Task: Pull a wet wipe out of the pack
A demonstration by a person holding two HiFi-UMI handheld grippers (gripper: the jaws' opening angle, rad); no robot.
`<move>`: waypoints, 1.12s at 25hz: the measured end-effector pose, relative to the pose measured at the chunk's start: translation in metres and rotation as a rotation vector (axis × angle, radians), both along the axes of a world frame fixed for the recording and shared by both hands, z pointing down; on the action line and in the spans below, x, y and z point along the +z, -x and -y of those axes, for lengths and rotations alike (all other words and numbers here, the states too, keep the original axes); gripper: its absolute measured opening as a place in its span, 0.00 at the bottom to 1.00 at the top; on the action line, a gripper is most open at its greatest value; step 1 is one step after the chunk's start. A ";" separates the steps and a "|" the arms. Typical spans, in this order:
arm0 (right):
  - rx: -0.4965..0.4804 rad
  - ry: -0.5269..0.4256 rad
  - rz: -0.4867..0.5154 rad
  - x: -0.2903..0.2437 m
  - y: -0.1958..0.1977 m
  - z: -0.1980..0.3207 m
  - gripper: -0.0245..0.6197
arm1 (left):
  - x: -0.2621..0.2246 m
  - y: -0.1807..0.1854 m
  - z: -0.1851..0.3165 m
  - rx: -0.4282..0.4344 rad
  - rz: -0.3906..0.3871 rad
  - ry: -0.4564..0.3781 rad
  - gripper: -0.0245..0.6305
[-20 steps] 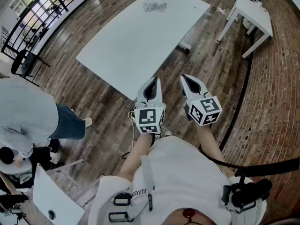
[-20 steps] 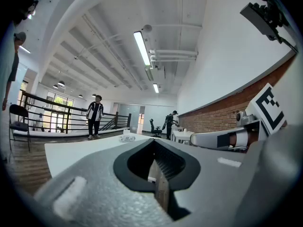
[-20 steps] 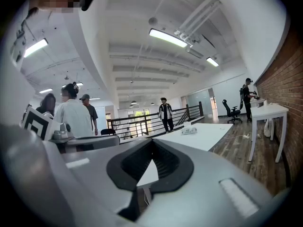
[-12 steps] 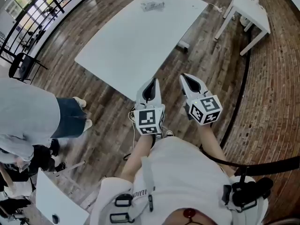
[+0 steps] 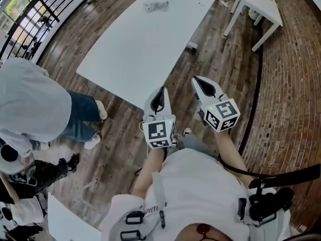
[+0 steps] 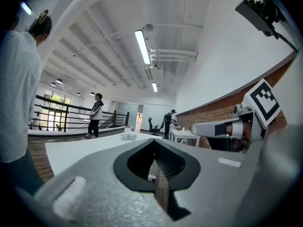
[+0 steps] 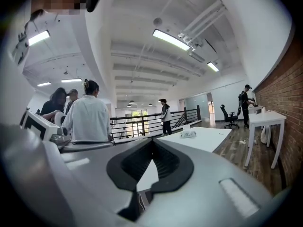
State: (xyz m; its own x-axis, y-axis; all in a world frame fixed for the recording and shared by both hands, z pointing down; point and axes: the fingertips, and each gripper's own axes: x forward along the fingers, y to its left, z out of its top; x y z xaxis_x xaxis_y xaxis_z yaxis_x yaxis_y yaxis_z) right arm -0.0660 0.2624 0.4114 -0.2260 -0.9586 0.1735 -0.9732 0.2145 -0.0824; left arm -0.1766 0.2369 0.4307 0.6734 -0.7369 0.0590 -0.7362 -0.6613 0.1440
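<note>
Pack (image 5: 154, 5) is seen lying flat at the far end of the table (image 5: 135, 49), well apart from both grippers. Left gripper (image 5: 161, 92) is held at the table's near corner, above the wood floor (image 5: 220, 59). Its jaws are pressed together and nothing is pinched. Right gripper (image 5: 199, 83) is held just to the right of that corner, clear of the table top. Its jaws are also pressed together with nothing between them. Both are pointed along the table toward the pack, roughly level. A bystander (image 5: 45, 104) in a grey top is seen off the table's near-left edge. A smaller white table (image 5: 256, 4) is set off the far-right corner. A black railing (image 5: 30, 19) is run past the table's left side.
</note>
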 end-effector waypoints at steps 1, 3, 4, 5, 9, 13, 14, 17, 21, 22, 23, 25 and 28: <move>0.005 0.000 -0.002 0.000 -0.001 0.001 0.04 | 0.001 0.000 0.001 0.005 0.000 0.001 0.04; 0.014 0.002 -0.001 0.001 -0.003 0.005 0.04 | 0.002 0.000 0.006 0.008 -0.001 0.002 0.04; 0.016 0.003 -0.001 0.001 -0.003 0.007 0.04 | 0.002 0.001 0.009 0.006 -0.003 0.003 0.04; 0.018 0.004 -0.002 0.002 -0.004 0.009 0.04 | 0.002 0.001 0.012 0.003 -0.006 0.003 0.04; 0.018 0.004 -0.003 0.006 -0.012 0.020 0.04 | 0.007 -0.005 0.024 -0.005 -0.008 0.002 0.04; 0.015 0.002 0.010 0.011 -0.029 0.034 0.04 | 0.012 -0.020 0.035 -0.005 0.007 0.004 0.04; 0.014 0.002 0.012 0.012 -0.034 0.038 0.04 | 0.013 -0.025 0.040 -0.006 0.009 0.004 0.04; 0.004 -0.001 0.007 0.013 -0.047 0.055 0.04 | 0.014 -0.039 0.057 -0.015 0.018 0.008 0.04; -0.028 0.005 0.005 0.017 -0.066 0.083 0.04 | 0.018 -0.064 0.085 -0.031 0.025 0.015 0.04; -0.037 0.009 0.003 0.018 -0.071 0.090 0.04 | 0.020 -0.072 0.091 -0.034 0.027 0.016 0.04; -0.045 0.013 0.004 0.020 -0.077 0.097 0.04 | 0.022 -0.079 0.097 -0.037 0.029 0.019 0.04; -0.061 0.018 0.009 0.021 -0.089 0.113 0.04 | 0.022 -0.095 0.111 -0.044 0.029 0.029 0.04; -0.093 0.022 0.022 0.019 -0.108 0.138 0.04 | 0.017 -0.116 0.136 -0.069 0.030 0.028 0.04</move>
State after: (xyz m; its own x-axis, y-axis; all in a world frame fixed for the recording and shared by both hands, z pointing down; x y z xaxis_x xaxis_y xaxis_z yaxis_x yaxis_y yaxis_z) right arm 0.0417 0.1242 0.4307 -0.3176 -0.9293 0.1886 -0.9472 0.3015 -0.1092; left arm -0.0611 0.1013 0.4475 0.6184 -0.7795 0.1000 -0.7844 -0.6044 0.1391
